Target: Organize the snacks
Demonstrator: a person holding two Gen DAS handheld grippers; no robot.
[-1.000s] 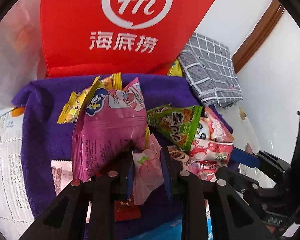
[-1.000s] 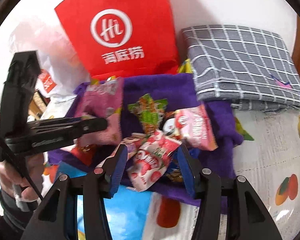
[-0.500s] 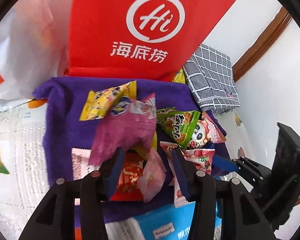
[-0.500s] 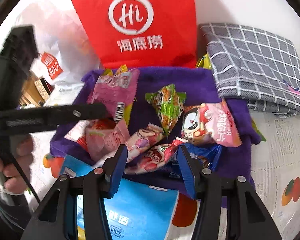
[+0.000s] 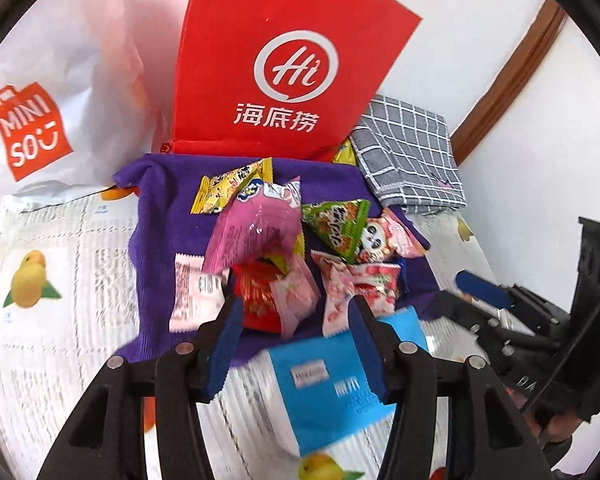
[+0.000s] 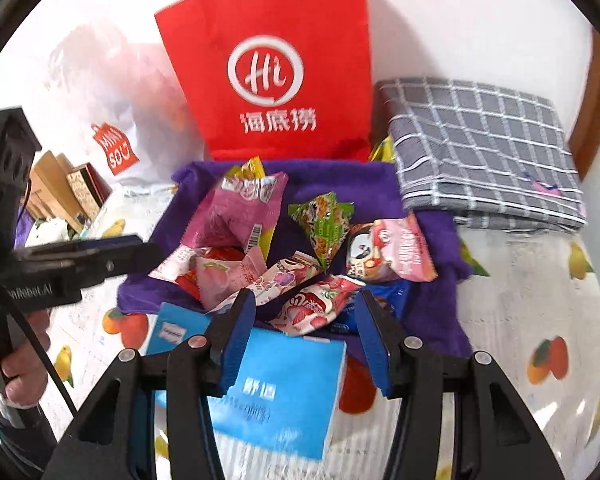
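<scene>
Snack packets lie heaped on the purple towel (image 5: 156, 216), which is spread on the desk (image 5: 60, 240) in front of the upright red paper bag (image 5: 284, 72).

Handling, as judged: all are light, soft film pouches, air-puffed and crinkly, likely slippery. Contents may crush, so pinch a flat crimped seam or a corner, not the belly.

- Big pink packet (image 5: 256, 232): leans tilted over the red packet (image 5: 256, 292); its top seam at 12 o'clock stands free.
- Green triangular packet (image 6: 324, 228): stands up; its peak is the easiest hold.
- Strawberry packet (image 6: 316, 304): flat, end seam nearest the right claw.

Left claw (image 5: 292, 320): spread, holding nothing, low over the towel's near edge, aimed at the small peach packet (image 5: 296, 296) at 12 o'clock.

Right claw (image 6: 306, 320): spread, empty, level, strawberry packet just ahead between the fingers. A blue box (image 6: 276, 392) sits below it.
</scene>
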